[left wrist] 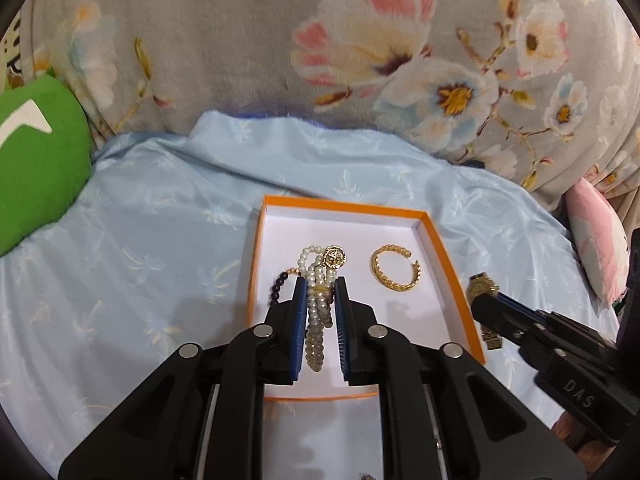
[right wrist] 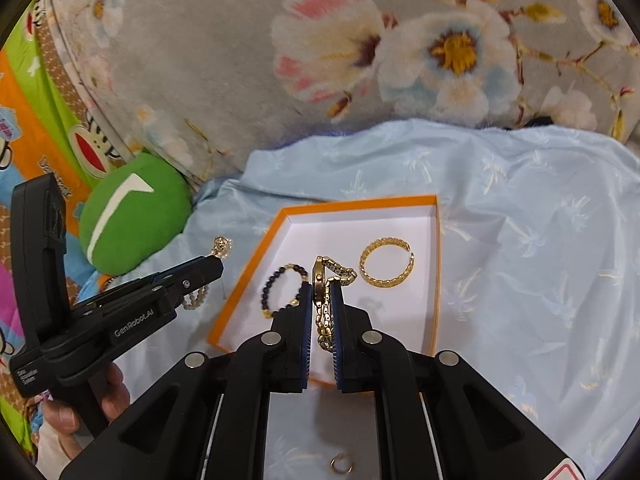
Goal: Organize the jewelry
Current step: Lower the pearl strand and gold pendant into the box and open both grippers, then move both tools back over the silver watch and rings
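An orange-rimmed white box (left wrist: 344,204) (right wrist: 360,203) lies on a pale blue cloth. In it lie a gold open bangle (left wrist: 395,267) (right wrist: 386,262) and a dark bead bracelet (left wrist: 277,284) (right wrist: 282,286). My left gripper (left wrist: 321,282) (right wrist: 218,266) is shut on a pearl bracelet with a gold charm (left wrist: 318,300) (right wrist: 221,245) and holds it over the box's left side. My right gripper (right wrist: 321,286) (left wrist: 478,300) is shut on a gold watch (right wrist: 323,280) (left wrist: 480,286) at the box's right edge.
A green plush cushion (left wrist: 36,168) (right wrist: 134,216) lies to the left. A floral grey blanket (left wrist: 280,40) rises behind. A pink pillow (left wrist: 596,240) lies at the right. A small gold ring (right wrist: 341,463) lies on the cloth near me.
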Tool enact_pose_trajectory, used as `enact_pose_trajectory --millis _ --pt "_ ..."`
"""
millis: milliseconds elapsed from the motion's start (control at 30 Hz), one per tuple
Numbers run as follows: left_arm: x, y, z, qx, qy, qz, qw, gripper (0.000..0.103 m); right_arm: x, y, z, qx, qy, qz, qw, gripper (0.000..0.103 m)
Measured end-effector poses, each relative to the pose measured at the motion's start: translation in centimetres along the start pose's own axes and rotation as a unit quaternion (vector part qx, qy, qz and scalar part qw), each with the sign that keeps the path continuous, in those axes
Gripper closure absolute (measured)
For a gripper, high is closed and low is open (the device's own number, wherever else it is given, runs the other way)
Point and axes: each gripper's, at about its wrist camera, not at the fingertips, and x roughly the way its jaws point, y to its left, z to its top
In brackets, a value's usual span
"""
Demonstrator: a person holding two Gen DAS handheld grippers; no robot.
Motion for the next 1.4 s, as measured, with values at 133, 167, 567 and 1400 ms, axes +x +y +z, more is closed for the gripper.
enact_pose_trajectory --millis 133,167,567,1400 --pt "2.4 0.1 -1.1 0.001 0.023 -0.001 0.9997 0.09 2.8 -1.1 -0.9 0.012 0.023 -0.003 1.0 0.095" --pt "2.9 0.1 -1.5 0.003 0.028 -0.002 0.9996 0.09 3.3 -1.3 -1.0 0.012 0.026 -0.004 1.0 0.095" --pt "2.7 0.5 -2.1 -0.002 0.0 0.009 1.0 0.051 2.2 -1.4 -1.1 0.006 -0.009 -0.012 1.0 0.072" --pt "-12.9 5.8 -16.8 -0.066 -0.006 0.064 0.9957 0.041 -8.2 5.5 -17.3 -0.079 0.057 0.011 0.995 0.058"
